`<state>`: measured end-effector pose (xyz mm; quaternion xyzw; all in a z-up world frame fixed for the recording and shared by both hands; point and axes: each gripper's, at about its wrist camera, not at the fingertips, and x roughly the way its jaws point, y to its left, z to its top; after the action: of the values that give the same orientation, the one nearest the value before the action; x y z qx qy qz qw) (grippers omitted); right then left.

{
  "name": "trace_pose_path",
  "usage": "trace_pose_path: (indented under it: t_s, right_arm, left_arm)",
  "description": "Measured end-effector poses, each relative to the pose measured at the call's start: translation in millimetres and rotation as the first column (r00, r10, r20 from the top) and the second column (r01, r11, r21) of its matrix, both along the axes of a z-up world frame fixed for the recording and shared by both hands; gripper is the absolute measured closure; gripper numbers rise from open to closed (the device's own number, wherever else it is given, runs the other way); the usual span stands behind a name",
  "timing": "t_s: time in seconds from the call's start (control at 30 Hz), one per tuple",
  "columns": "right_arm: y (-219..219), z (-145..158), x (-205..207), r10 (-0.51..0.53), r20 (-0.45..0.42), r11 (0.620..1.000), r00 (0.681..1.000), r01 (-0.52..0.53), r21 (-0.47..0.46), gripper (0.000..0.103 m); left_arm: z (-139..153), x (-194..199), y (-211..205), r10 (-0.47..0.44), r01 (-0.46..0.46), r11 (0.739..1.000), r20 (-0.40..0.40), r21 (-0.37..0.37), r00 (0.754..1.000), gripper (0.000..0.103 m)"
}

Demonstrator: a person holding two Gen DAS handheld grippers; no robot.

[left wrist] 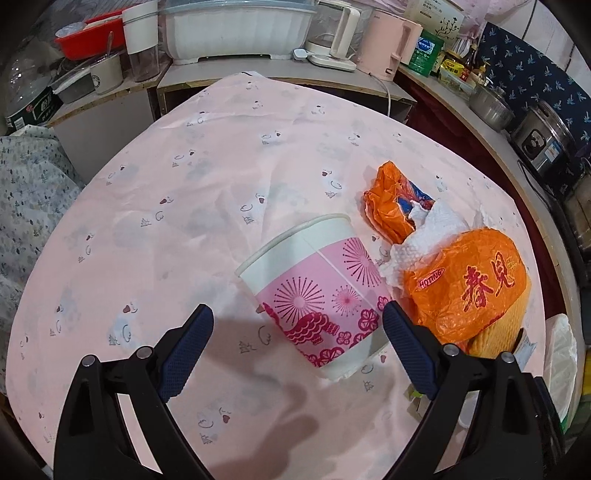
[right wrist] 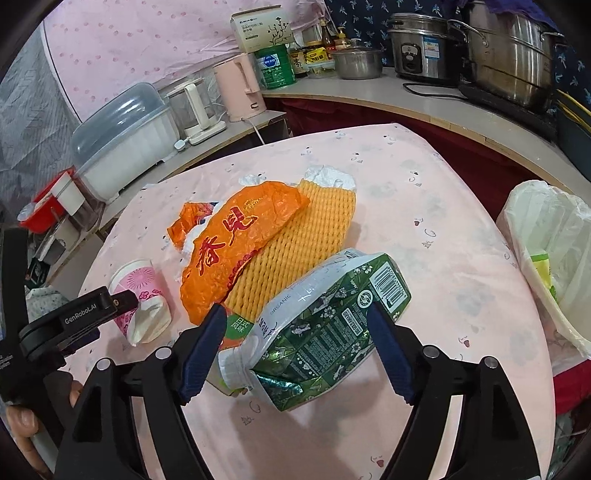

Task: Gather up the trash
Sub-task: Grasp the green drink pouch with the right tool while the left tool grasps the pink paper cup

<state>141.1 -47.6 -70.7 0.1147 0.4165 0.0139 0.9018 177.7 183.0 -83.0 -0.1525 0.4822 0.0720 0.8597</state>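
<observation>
A pink and white paper cup (left wrist: 317, 291) lies on its side on the pink tablecloth (left wrist: 221, 166). My left gripper (left wrist: 297, 323) is open, its fingers on either side of the cup's base. An orange plastic bag (left wrist: 469, 284), a crumpled orange wrapper (left wrist: 391, 206) and white tissue (left wrist: 424, 236) lie right of the cup. In the right wrist view my right gripper (right wrist: 295, 321) is open around a flattened green carton (right wrist: 325, 321). The carton rests on yellow foam netting (right wrist: 295, 247) beside the orange bag (right wrist: 240, 243). The cup (right wrist: 142, 302) lies at left, by the left gripper.
A bin lined with a white plastic bag (right wrist: 550, 254) stands at the table's right edge. Counters behind hold a pink kettle (right wrist: 240, 86), a white dish box (left wrist: 236, 29), pots (right wrist: 509, 51) and a rice cooker (right wrist: 421, 48). A patterned cloth (left wrist: 26, 192) lies left.
</observation>
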Motion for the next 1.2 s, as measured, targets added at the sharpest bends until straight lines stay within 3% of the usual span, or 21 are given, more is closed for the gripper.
trace_pose_path:
  t_s: [0.37,0.47,0.53,0.73,1.07,1.2]
  right_arm:
    - [1.1,-14.9,13.6,-0.024,-0.047,1.0,0.999,0.024,-0.01,0.027]
    - [0.5,-18.9,15.6,-0.027,-0.059,1.0,0.998,0.026,-0.007,0.026]
    - [-0.2,-21.4,15.9,-0.03,-0.065,1.0,0.997,0.029,-0.006,0.026]
    - [-1.8,-26.0,17.8,-0.038,-0.073,0.999,0.997,0.039,0.002,0.022]
    - [0.0,-34.2,23.8,-0.056,-0.085,0.998,0.995,0.058,0.024,0.017]
    - [-7.8,-33.8,19.9,-0.063,-0.087,0.996,0.994,0.068,0.055,0.025]
  left_arm:
    - [-26.6,34.0,-10.4,-0.002,-0.005,0.997,-0.087,-0.078,0.996,0.015]
    - [-27.0,35.6,-19.7,-0.026,0.022,0.999,-0.083,-0.045,0.996,0.018]
    - [-25.5,33.8,-23.9,-0.038,0.036,0.999,-0.078,-0.029,0.996,0.03]
    - [-20.0,23.8,-35.5,-0.087,0.087,0.996,-0.06,-0.006,0.994,0.046]
    - [3.2,-3.5,-63.7,-0.17,0.17,0.984,0.002,0.057,0.985,0.047]
    - [10.8,-10.3,-67.6,-0.191,0.19,0.979,0.014,0.071,0.981,0.047]
